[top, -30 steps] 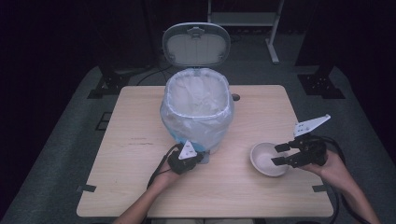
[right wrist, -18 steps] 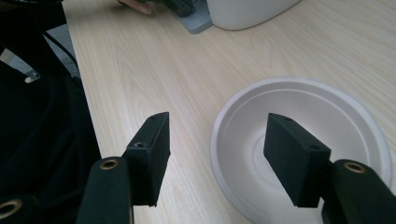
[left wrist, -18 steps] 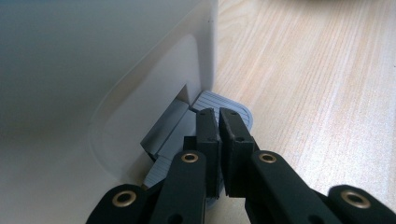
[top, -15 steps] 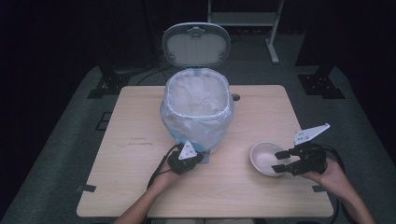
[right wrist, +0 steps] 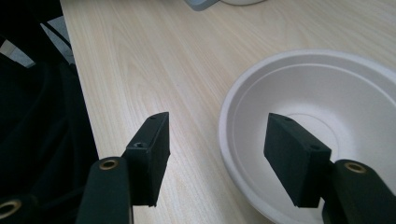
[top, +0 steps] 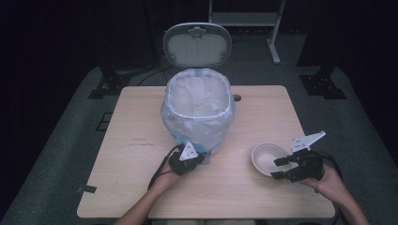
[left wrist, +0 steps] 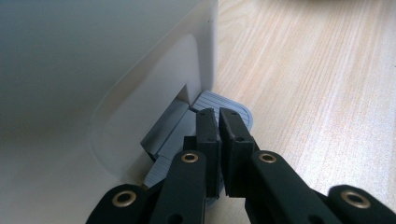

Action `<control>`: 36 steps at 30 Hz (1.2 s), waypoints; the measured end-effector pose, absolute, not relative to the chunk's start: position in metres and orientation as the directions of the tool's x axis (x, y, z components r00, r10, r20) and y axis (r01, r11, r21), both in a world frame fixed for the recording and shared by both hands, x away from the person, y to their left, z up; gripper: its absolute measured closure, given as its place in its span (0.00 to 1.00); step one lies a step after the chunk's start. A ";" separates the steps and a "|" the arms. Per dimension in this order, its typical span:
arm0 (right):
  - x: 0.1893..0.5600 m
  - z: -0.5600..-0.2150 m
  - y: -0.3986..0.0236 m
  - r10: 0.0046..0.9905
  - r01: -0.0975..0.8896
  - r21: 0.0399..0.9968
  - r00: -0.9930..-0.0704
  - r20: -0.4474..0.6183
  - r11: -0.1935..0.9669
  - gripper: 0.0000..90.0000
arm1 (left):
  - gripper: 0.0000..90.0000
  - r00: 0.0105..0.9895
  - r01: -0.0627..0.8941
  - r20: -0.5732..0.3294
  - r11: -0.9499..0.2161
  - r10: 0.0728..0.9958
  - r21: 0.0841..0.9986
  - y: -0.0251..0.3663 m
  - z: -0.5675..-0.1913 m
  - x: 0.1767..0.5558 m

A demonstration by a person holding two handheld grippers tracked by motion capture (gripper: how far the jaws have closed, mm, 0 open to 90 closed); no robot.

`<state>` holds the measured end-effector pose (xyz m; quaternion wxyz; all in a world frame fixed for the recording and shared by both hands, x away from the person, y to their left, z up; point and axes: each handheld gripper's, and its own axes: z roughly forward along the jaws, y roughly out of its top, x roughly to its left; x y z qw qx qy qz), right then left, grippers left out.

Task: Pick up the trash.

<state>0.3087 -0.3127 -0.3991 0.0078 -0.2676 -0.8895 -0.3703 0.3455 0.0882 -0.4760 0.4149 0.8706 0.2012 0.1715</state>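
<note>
Two jobs are split between the hands here, and that explains the layout. The left gripper (top: pixel 187 161), low and left of centre in the high view, has its fingers (left wrist: pixel 208 135) pressed together with nothing between them, and their tips sit on the ribbed grey pedal (left wrist: pixel 236 111) at the foot of the pedal bin (top: pixel 198 115). I'd judge that weight on the pedal is what holds the lid (top: pixel 197 44) tipped up behind the bin's mouth, leaving the white liner bag (top: pixel 197 96) open to receive something.

The right gripper (top: pixel 281 168) sits at the lower right of that view, over the near rim of a white paper bowl (top: pixel 266 157) standing on the table (top: pixel 263 112) to the right of the bin and apart from it. In the right gripper view the fingers (right wrist: pixel 152 144) stand moderately wide, one over bare wood outside the bowl, the other inside above its wall, so the rim lies between them without being pinched. That straddle looks like a setup for gripping the bowl by its edge, likely to carry it over to the open bin.
</note>
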 end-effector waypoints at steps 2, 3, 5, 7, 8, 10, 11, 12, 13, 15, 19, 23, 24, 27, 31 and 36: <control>0.308 -0.402 -0.312 0.470 0.482 0.653 -0.857 0.211 0.584 0.44 | 0.97 0.859 0.210 0.128 -0.569 0.496 0.795 0.088 -0.476 0.345; 0.308 -0.403 -0.311 0.470 0.481 0.650 -0.858 0.209 0.588 0.44 | 0.97 0.860 0.207 0.133 -0.575 0.493 0.792 0.088 -0.476 0.345; 0.308 -0.405 -0.310 0.471 0.480 0.646 -0.858 0.205 0.593 0.44 | 0.97 0.859 0.211 0.126 -0.566 0.497 0.797 0.088 -0.477 0.345; 0.308 -0.407 -0.310 0.471 0.477 0.647 -0.859 0.201 0.595 0.44 | 0.97 0.858 0.210 0.127 -0.567 0.497 0.797 0.088 -0.477 0.345; 0.308 -0.408 -0.309 0.470 0.476 0.648 -0.860 0.201 0.595 0.44 | 0.97 0.859 0.211 0.126 -0.566 0.497 0.797 0.088 -0.477 0.345; 0.308 -0.411 -0.308 0.472 0.478 0.644 -0.859 0.199 0.597 0.44 | 0.97 0.859 0.210 0.127 -0.567 0.496 0.796 0.088 -0.477 0.345; 0.308 -0.412 -0.308 0.471 0.478 0.643 -0.859 0.200 0.599 0.44 | 0.97 0.859 0.210 0.127 -0.567 0.496 0.796 0.088 -0.476 0.345; 0.308 -0.413 -0.307 0.470 0.476 0.643 -0.860 0.197 0.601 0.44 | 0.97 0.859 0.211 0.126 -0.566 0.497 0.797 0.088 -0.477 0.345; 0.308 -0.415 -0.307 0.471 0.477 0.641 -0.860 0.197 0.602 0.44 | 0.97 0.859 0.211 0.126 -0.567 0.497 0.797 0.088 -0.477 0.345; 0.308 -0.417 -0.306 0.473 0.478 0.637 -0.859 0.196 0.605 0.44 | 0.97 0.859 0.212 0.124 -0.565 0.497 0.798 0.088 -0.477 0.345; 0.309 -0.419 -0.304 0.471 0.472 0.634 -0.862 0.186 0.613 0.44 | 0.97 0.859 0.211 0.126 -0.567 0.497 0.796 0.088 -0.476 0.345; 0.310 -0.422 -0.302 0.472 0.470 0.630 -0.863 0.181 0.618 0.45 | 0.97 0.858 0.211 0.127 -0.567 0.497 0.796 0.088 -0.476 0.345; 0.310 -0.423 -0.301 0.471 0.470 0.627 -0.864 0.180 0.621 0.45 | 0.97 0.860 0.208 0.133 -0.575 0.493 0.791 0.088 -0.476 0.345; 0.310 -0.426 -0.300 0.469 0.466 0.623 -0.866 0.175 0.629 0.45 | 0.97 0.859 0.207 0.130 -0.568 0.496 0.796 0.088 -0.476 0.345; 0.311 -0.429 -0.298 0.468 0.463 0.619 -0.868 0.168 0.635 0.45 | 0.97 0.859 0.211 0.124 -0.566 0.496 0.797 0.088 -0.477 0.345; 0.311 -0.433 -0.296 0.469 0.457 0.614 -0.869 0.156 0.643 0.46 | 0.97 0.858 0.213 0.122 -0.562 0.498 0.800 0.087 -0.477 0.345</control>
